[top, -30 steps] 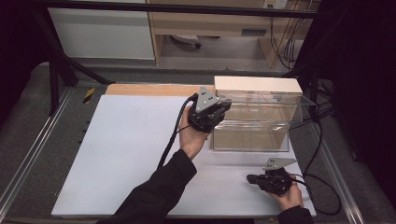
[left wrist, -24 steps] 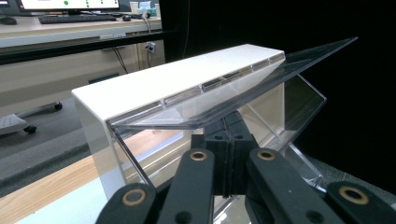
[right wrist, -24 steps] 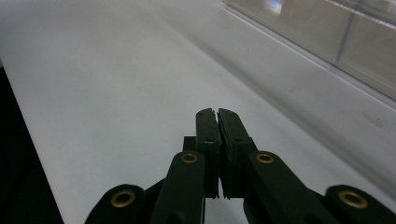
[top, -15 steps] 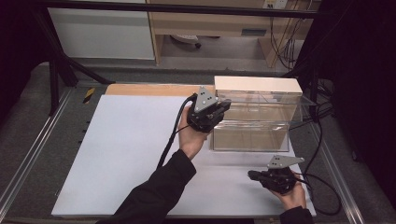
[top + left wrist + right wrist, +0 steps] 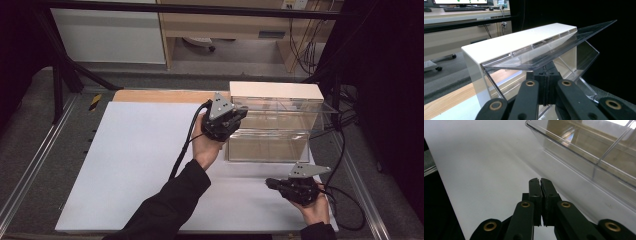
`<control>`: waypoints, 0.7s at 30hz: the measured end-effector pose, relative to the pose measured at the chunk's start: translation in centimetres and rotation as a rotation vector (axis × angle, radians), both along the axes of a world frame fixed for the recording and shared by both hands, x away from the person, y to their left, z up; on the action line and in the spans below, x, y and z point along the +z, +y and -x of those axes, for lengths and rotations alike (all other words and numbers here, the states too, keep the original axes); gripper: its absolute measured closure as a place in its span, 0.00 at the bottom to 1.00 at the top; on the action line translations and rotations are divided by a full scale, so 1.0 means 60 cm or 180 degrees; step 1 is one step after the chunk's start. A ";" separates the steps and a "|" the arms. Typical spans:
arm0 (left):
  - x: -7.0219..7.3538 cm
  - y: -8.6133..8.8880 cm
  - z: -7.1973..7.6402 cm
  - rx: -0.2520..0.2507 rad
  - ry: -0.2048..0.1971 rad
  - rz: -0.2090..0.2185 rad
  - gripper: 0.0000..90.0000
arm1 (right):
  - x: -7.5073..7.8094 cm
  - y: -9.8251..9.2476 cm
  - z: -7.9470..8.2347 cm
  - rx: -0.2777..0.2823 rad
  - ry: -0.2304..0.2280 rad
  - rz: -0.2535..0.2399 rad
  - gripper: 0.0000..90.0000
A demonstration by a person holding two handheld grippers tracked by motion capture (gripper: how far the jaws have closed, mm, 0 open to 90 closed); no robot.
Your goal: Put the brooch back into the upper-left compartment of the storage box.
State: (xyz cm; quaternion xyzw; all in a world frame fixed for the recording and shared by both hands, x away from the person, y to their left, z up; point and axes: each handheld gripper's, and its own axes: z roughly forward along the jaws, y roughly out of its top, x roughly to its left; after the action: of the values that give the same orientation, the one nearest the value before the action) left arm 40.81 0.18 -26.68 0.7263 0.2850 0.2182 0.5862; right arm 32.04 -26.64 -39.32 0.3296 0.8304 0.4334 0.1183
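Left gripper [image 5: 239,116] at the raised lid [image 5: 564,47] of the clear box [image 5: 272,145]; right gripper [image 5: 272,183] near the box's front right corner.

The box stands on the white mat [image 5: 130,165], at its far right part, with a white top panel [image 5: 275,91] along the box's back edge. The left gripper, in the left hand [image 5: 207,145], is at the box's left end; in the left gripper view its jaws are pressed together just under the lid's front lip, and whether they pinch the lip I cannot tell. The lid is tilted up, hinged at the white panel. The right gripper, in the right hand [image 5: 312,205], sits in front of the box, apart from it, above the mat; its jaws are pressed together on nothing and point left along the box's front wall [image 5: 584,157].
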 end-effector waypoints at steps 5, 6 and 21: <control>0.001 -0.001 0.001 -0.0006 -0.0003 0.0002 1.00 | 0.016 0.004 0.003 0.0004 -0.0070 -0.0023 0.98; 0.001 -0.001 0.001 -0.0004 0.0001 0.0005 1.00 | 0.020 0.005 0.004 -0.0008 -0.0070 -0.0039 0.98; 0.001 -0.002 0.000 -0.0012 -0.0001 0.0008 1.00 | 0.064 0.014 0.000 -0.0038 -0.0270 -0.0156 0.98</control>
State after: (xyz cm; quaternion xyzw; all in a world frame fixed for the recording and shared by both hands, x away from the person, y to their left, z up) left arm 40.82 0.06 -26.62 0.7261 0.2837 0.2168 0.5876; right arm 32.02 -25.79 -35.46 0.3187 0.8117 0.4665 0.1479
